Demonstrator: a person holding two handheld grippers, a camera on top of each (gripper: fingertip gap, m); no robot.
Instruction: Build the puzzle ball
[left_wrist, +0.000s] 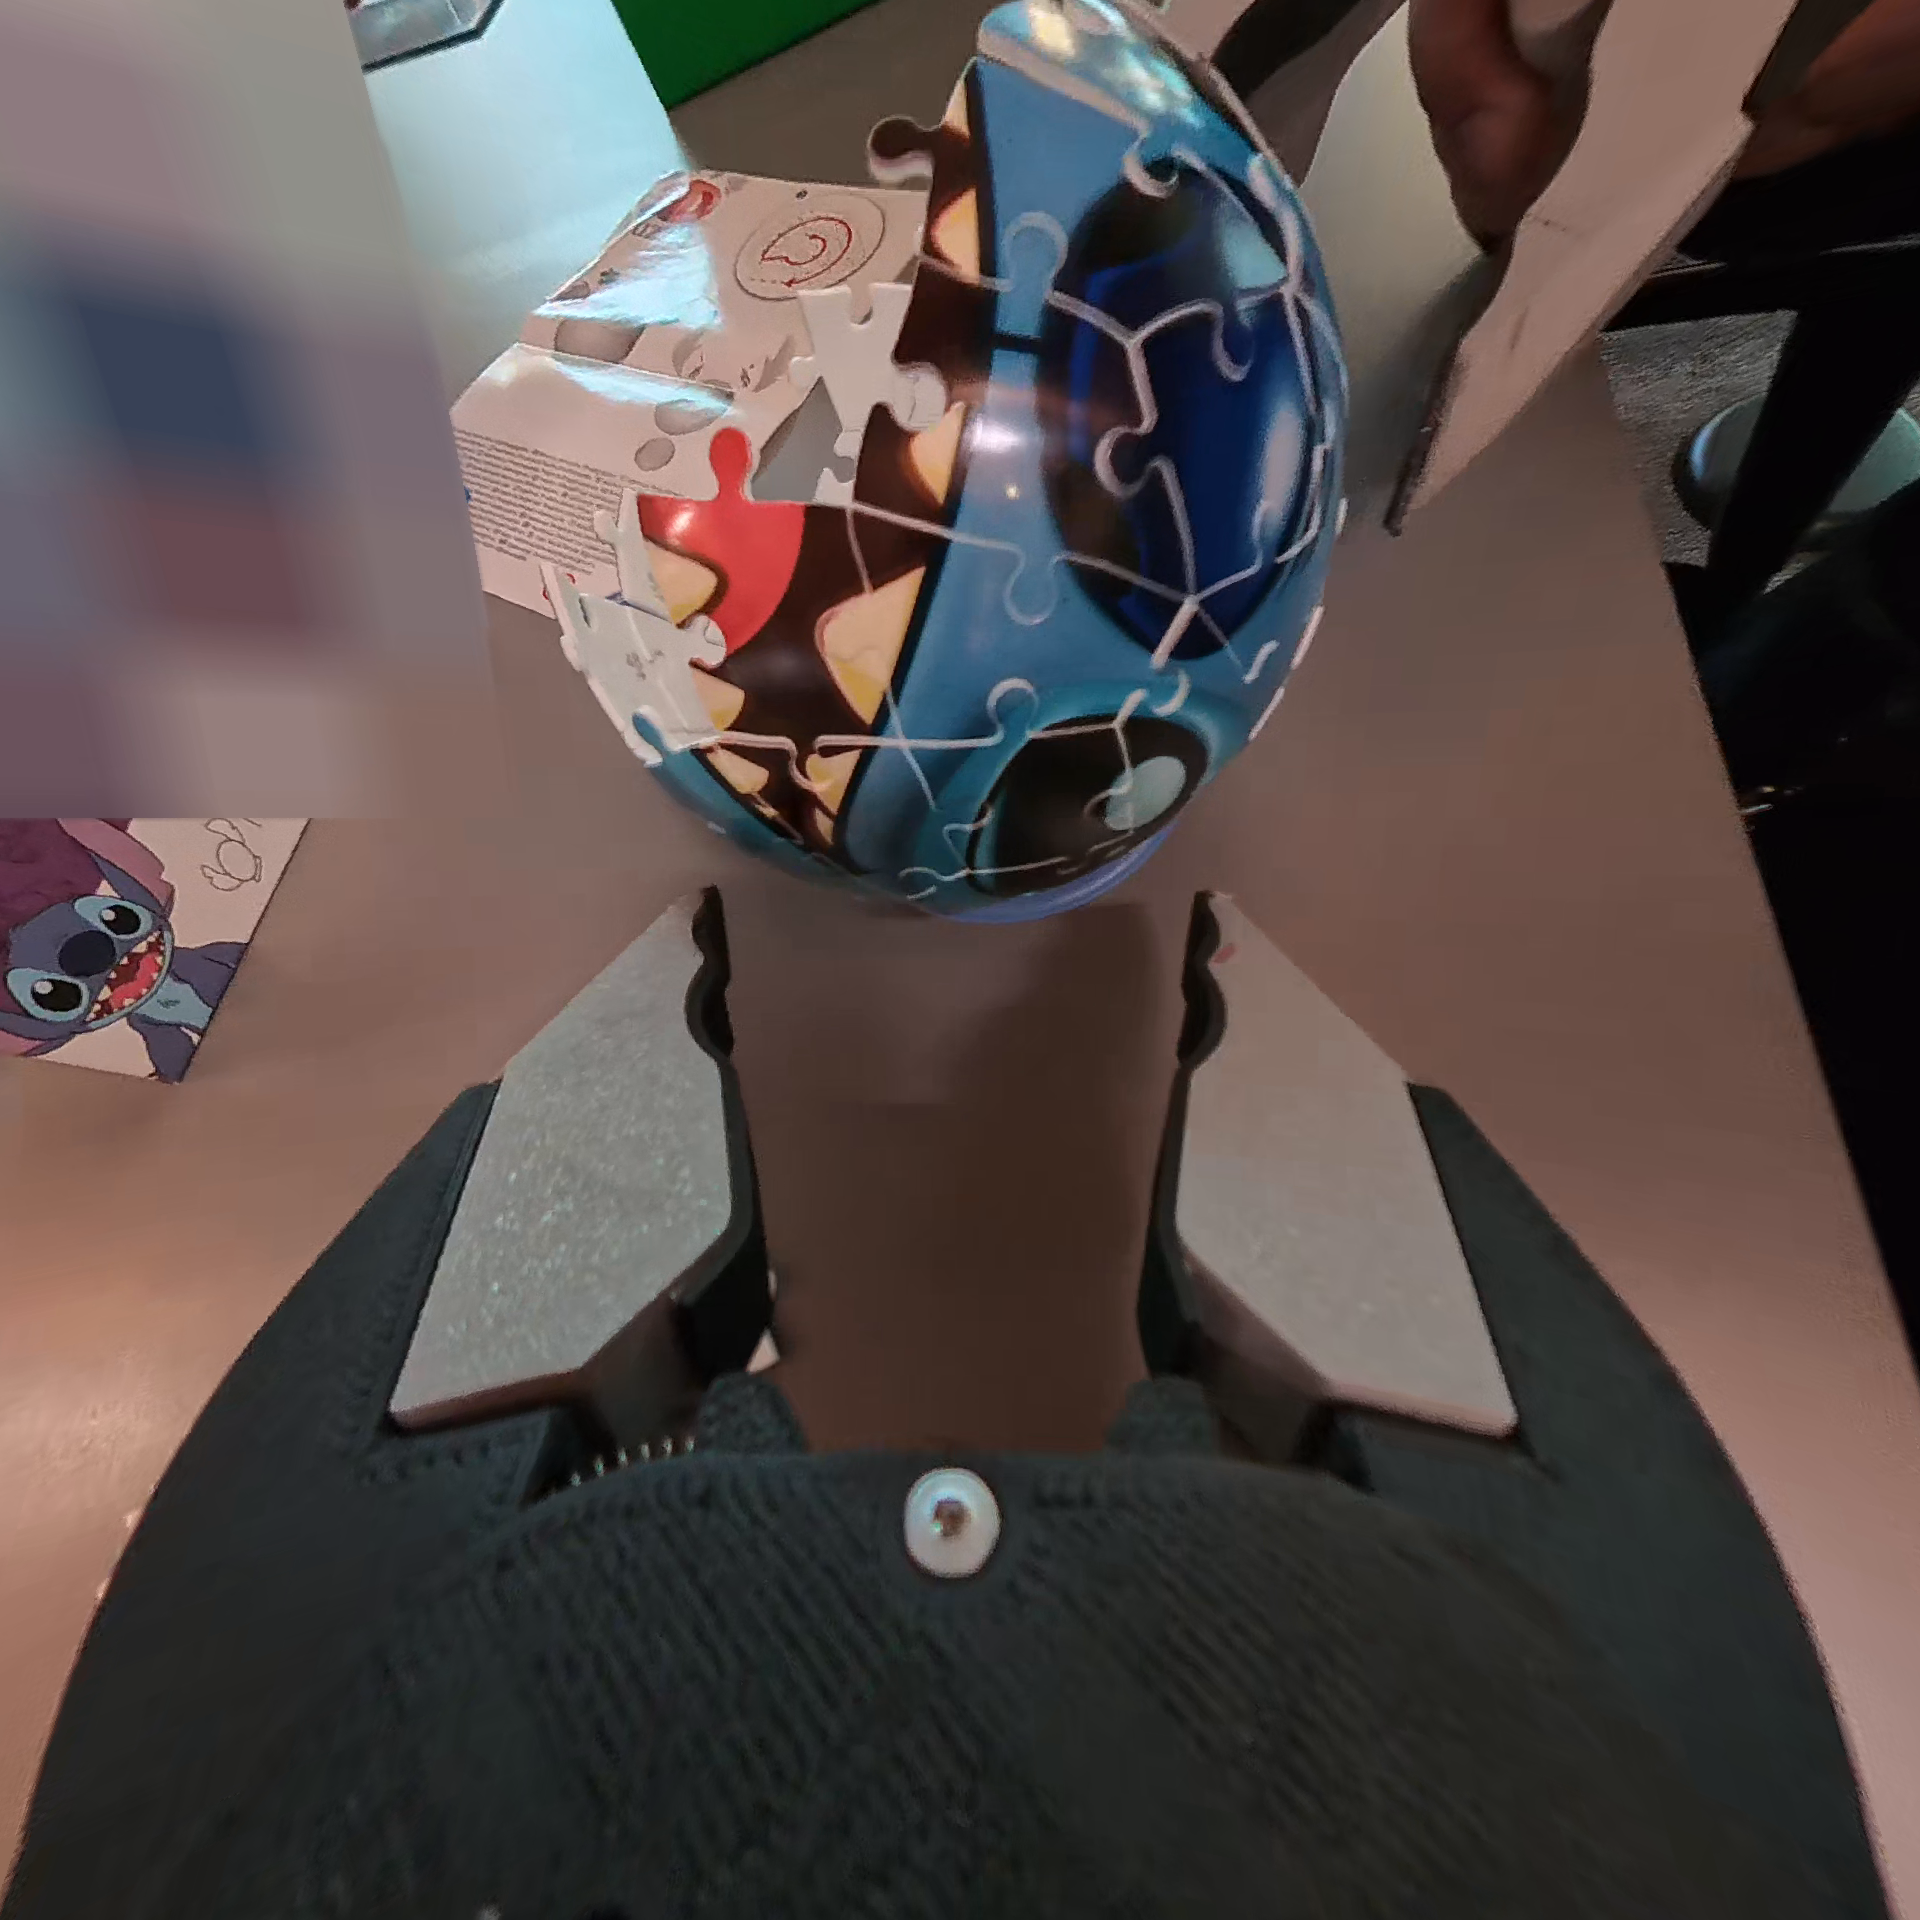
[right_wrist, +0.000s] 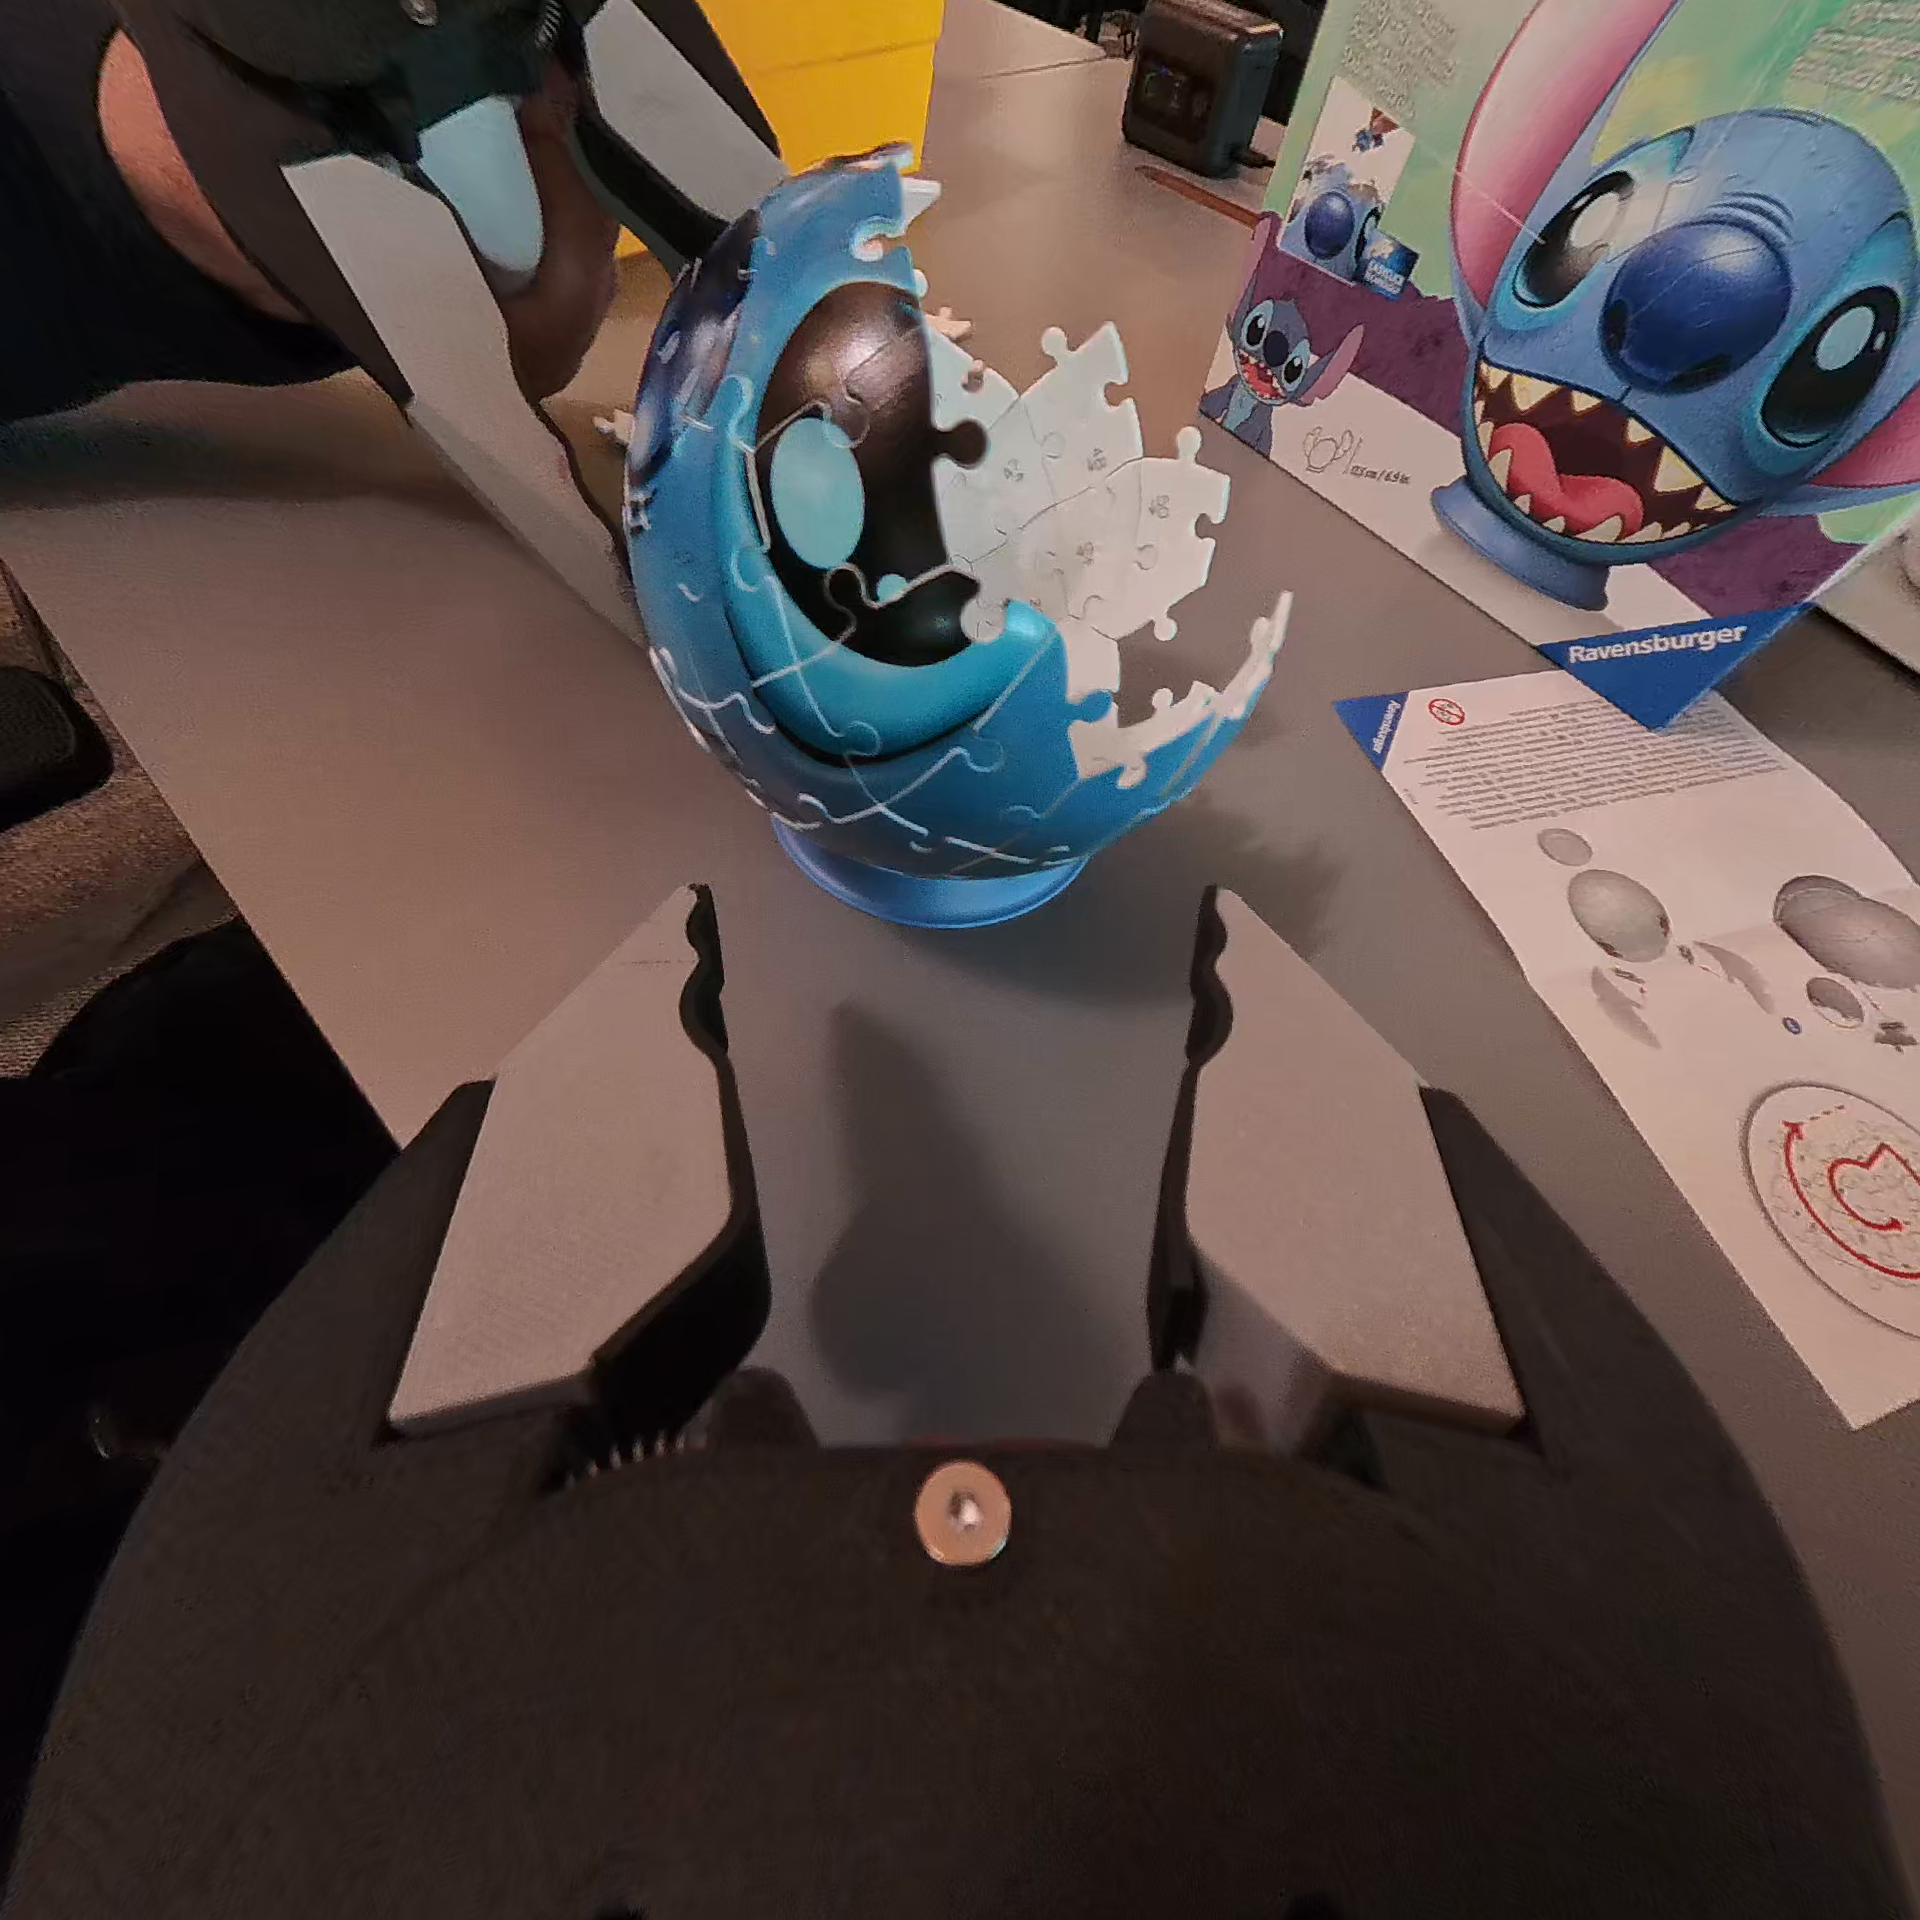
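The partly built puzzle ball is blue with a dark nose, an eye and a toothed mouth, and stands on a blue ring stand. In the right wrist view the ball is open at its right side, where the white backs of inner pieces show. My left gripper is open and empty, its tips just short of the ball. My right gripper is open and empty in front of the stand. Each gripper also shows in the other's view, the left and the right, both close beside the ball.
The puzzle box stands at the right, with a folded instruction sheet before it. The sheet lies behind the ball in the left view. Loose white pieces lie behind the ball. The table edge runs along the right.
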